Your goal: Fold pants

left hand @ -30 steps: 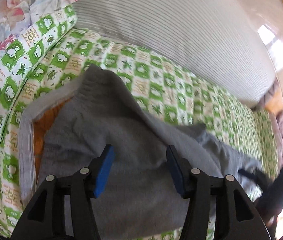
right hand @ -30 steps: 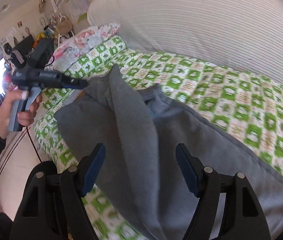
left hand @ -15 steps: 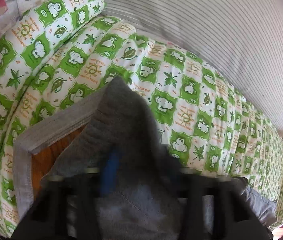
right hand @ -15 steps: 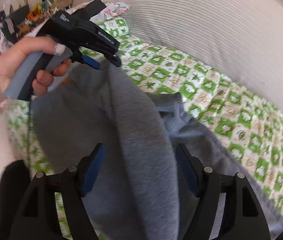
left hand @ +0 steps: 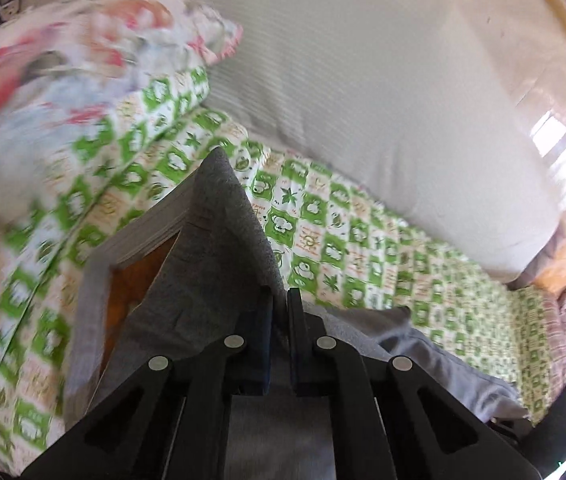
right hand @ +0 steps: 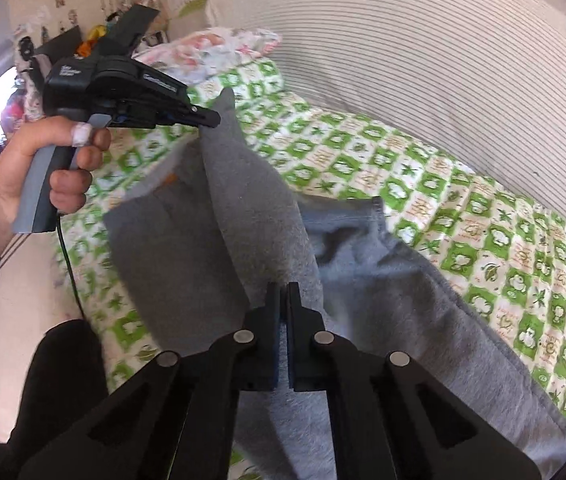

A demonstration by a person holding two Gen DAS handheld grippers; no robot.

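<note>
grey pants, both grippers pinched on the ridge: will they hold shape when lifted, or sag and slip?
Likely floppy: the pants drape steeply off the ridge pinched by the left gripper and right gripper. The fleecy, thick-looking knit probably grips the pads rather than slipping. The free leg on the bedspread will probably trail.

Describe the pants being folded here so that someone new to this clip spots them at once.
Start at the big striped white cushion; below it lies a green-and-white checked bedsheet. On that sheet are the grey pants, plain fleecy fabric, pinched up into a ridge by the left tool and the right tool. Everything around them is patterned; they alone are plain grey.
</note>
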